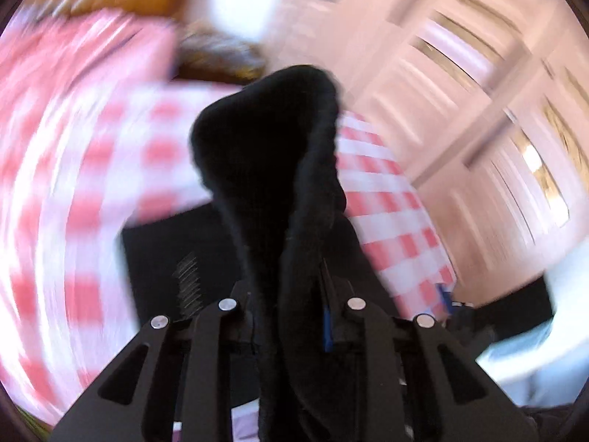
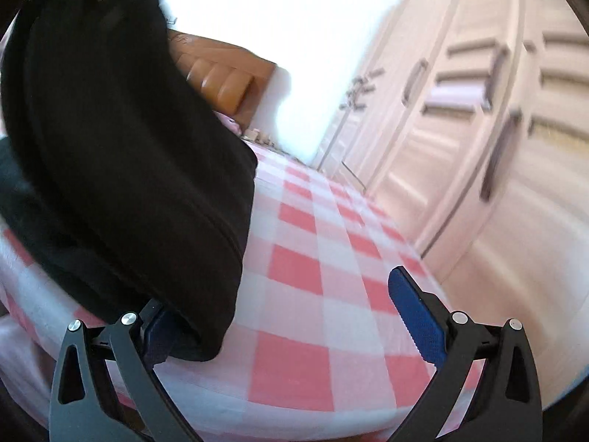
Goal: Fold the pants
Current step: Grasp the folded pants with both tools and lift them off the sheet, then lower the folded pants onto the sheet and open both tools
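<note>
**Left gripper pinching pants, right gripper spread wide**

Your left gripper is clamped on a raised fold of the black pants, bunched upright between its fingers. Your right gripper gapes wide, holding nothing; the pants drape over its left finger above the red-and-white checked bedsheet.

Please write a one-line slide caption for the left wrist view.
Left gripper shut on a raised fold of black pants above the red-and-white checked bedcover, background motion-blurred.
</note>
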`<state>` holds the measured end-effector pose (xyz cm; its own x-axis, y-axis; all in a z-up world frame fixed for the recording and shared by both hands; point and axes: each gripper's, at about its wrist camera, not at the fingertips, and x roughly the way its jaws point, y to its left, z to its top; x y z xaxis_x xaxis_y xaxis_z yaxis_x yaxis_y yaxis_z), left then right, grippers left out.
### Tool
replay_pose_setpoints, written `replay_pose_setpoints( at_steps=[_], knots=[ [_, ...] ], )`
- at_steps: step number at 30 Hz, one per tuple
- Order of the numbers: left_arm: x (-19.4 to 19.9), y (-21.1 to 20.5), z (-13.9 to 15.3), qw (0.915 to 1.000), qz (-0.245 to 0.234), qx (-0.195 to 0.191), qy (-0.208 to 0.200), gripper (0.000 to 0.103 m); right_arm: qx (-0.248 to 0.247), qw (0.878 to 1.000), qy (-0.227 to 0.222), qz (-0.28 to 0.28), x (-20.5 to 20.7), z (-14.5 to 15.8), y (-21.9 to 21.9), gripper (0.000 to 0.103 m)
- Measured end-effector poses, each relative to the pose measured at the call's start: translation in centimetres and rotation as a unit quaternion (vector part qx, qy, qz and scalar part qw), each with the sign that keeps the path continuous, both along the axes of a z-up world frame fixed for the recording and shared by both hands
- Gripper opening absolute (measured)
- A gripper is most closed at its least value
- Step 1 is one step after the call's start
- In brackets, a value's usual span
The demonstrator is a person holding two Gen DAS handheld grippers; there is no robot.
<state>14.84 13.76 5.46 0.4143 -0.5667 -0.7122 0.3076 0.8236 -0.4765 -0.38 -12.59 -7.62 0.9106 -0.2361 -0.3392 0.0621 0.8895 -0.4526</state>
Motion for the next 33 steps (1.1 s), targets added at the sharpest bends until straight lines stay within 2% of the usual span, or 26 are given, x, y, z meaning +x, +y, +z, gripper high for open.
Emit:
replay_pose_setpoints(
  at_steps=[2,4,5,7,10,13,16,18,20,21,23,24,25,28,30,31,33],
  knots=[
    [0.4,4.1,-6.0,0.9973,0.035,-0.047,0.045,0.022,-0.029,1.000,0.001,0.002,-0.1,-0.4,1.0,0.098],
    [0.6,5.6,-9.4,0.9934,0.037,-0.089,0.061,0.023,-0.054,0.999,0.002,0.001,-0.2,-0.6,1.5,0.098],
    [0.5,6.2,-10.3,0.9911,0.035,-0.116,0.054,0.023,-0.058,0.998,0.003,0.001,0.1,-0.6,1.6,0.098],
    [0.2,6.9,-10.2,0.9877,0.025,-0.151,0.033,0.023,-0.055,0.998,0.012,-0.003,-0.2,-0.6,1.1,0.098],
    [0.5,6.7,-9.2,0.9878,0.014,-0.155,0.012,0.023,-0.046,0.999,0.011,-0.009,1.0,0.0,0.8,0.098],
    [0.1,6.4,-8.1,0.9864,0.003,-0.164,-0.004,0.023,-0.003,1.000,0.013,-0.016,1.4,-0.2,0.0,0.098],
    [-0.5,5.3,-8.9,0.9832,-0.012,-0.182,-0.016,0.023,0.041,0.998,0.033,-0.023,2.0,-0.5,-1.4,0.098],
    [-0.4,4.9,-10.7,0.9844,-0.009,-0.176,0.004,0.024,0.059,0.997,0.046,-0.023,2.3,-1.0,-1.9,0.098],
    [-0.1,5.4,-12.6,0.9832,0.008,-0.181,0.022,0.034,0.053,0.998,0.043,-0.017,2.1,-1.2,-1.7,0.098],
    [-0.3,6.0,-13.3,0.9785,0.012,-0.204,0.024,0.035,0.041,0.998,0.042,-0.012,2.0,-1.1,-1.4,0.098],
    [-0.7,6.8,-13.3,0.9758,0.020,-0.217,0.019,0.046,0.036,0.998,0.044,0.002,1.7,-1.0,-1.4,0.098],
    [-1.3,7.3,-12.8,0.9763,0.032,-0.214,0.011,0.051,0.042,0.998,0.049,0.015,1.4,-0.9,-1.6,0.098],
    [-1.6,7.5,-12.2,0.9778,0.039,-0.206,0.006,0.063,0.054,0.996,0.058,0.031,0.8,-1.0,-1.7,0.098],
    [-4.2,7.9,-8.7,0.9886,0.092,-0.111,-0.046,0.082,0.104,0.988,0.071,0.086,-1.6,-0.3,-3.4,0.098],
    [-6.3,7.1,-5.8,0.9884,0.104,-0.056,-0.095,0.087,0.156,0.980,0.065,0.109,-3.1,0.7,-4.8,0.098],
    [-7.3,6.0,-4.2,0.9882,0.089,-0.045,-0.116,0.088,0.188,0.973,0.061,0.119,-3.4,1.3,-5.5,0.098],
    [-7.9,4.0,-2.6,0.9876,0.058,-0.049,-0.137,0.091,0.245,0.956,0.064,0.149,-2.8,3.0,-5.9,0.098]
  ],
)
